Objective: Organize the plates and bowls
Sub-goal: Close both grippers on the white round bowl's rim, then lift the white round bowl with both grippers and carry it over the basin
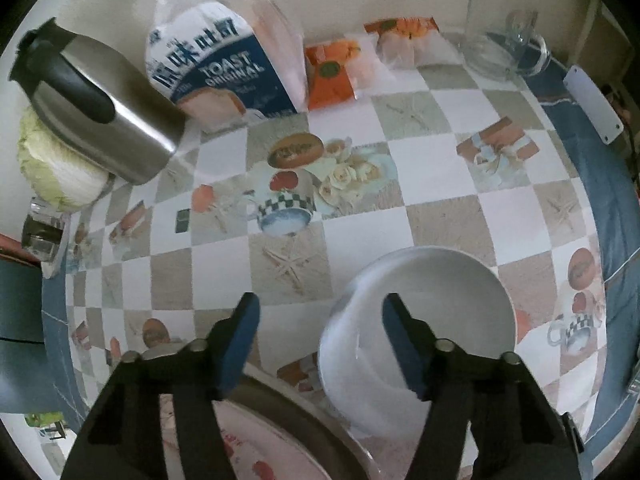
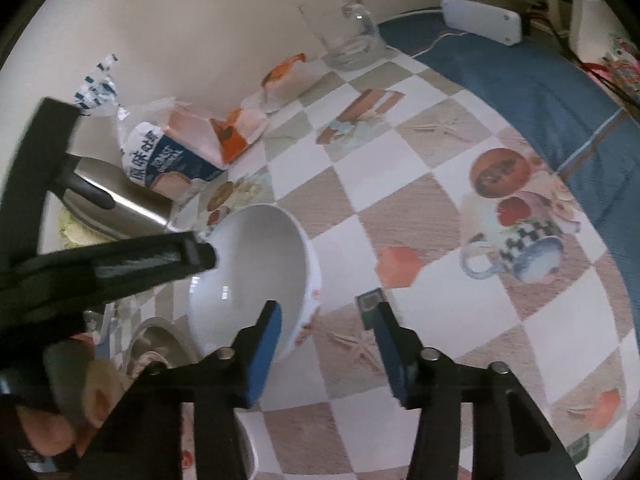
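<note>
You straddled the white bowl's (image 1: 420, 320) rim with the left gripper (image 1: 320, 344), half-open, not yet clamped, to lift it; the right gripper (image 2: 326, 344) stood half-open, empty.

You see a glossy white ceramic bowl (image 2: 256, 264) on the smooth printed oilcloth of the table (image 1: 440, 208). At its far edge stand a brushed-metal jug (image 1: 108, 120) with matt black plastic handle, a clear glass mug (image 1: 508, 44) and crinkly plastic bread bag (image 1: 224, 64)
</note>
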Tool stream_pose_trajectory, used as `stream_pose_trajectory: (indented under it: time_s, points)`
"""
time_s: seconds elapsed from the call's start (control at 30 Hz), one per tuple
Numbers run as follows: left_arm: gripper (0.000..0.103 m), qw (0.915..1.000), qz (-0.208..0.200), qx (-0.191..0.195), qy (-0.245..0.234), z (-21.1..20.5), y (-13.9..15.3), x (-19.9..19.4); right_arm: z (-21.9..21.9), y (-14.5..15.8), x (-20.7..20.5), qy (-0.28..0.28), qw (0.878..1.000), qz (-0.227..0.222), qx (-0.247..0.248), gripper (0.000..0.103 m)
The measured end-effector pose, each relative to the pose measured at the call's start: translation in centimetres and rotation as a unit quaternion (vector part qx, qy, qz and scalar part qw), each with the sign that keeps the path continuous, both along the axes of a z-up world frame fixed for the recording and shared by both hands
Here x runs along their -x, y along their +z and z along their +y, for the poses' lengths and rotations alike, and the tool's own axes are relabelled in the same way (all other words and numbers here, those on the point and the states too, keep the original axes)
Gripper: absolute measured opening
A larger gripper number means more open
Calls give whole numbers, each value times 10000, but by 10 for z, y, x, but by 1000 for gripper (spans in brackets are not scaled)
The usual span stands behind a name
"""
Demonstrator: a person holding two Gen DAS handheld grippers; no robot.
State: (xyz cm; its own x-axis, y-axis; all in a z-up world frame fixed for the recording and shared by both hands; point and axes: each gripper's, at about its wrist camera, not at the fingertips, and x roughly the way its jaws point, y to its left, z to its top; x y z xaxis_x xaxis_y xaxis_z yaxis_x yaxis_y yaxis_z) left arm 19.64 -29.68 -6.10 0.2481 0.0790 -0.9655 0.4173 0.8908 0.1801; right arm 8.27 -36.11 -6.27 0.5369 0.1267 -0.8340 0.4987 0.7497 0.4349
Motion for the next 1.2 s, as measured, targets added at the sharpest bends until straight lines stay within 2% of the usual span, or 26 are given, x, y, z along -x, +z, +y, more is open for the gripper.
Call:
stream_pose_trajectory:
  time_s: [0.03,0.07,0.17,0.27,0.37,0.53,0.77,0.97,1.2]
  points:
    - [49,10000,27,12,6,0,-2,-1,1,-1,-1,28,10000,3,-30,42]
    - [40,10000,73,19,30,0,-5,-2,3,-2,-3,33,10000,9,-65,35]
    - [35,9996,235,133,105,2,-12,-4,4,-4,-4,44,9999,-4,-99,26]
    - [23,9983,424,320,220,5,-18,-4,4,-2,-5,96,9998,-72,-177,16]
    - [22,9983,432,345,182,4,-18,-2,6,0,-6,129,9999,-42,-99,15]
    - [17,9959,645,609,183,3,-19,5,-5,0,1,37,9999,-13,-163,14]
    - [11,9940,777,754,-187,-16,-19,31,-28,4,16,-88,9999,67,19,11]
    - [11,9925,683,956,-338,-21,-11,44,-40,3,27,-169,9997,144,38,10]
    - [11,9908,705,1116,-291,-7,-9,42,-39,5,30,-96,9998,176,55,10]
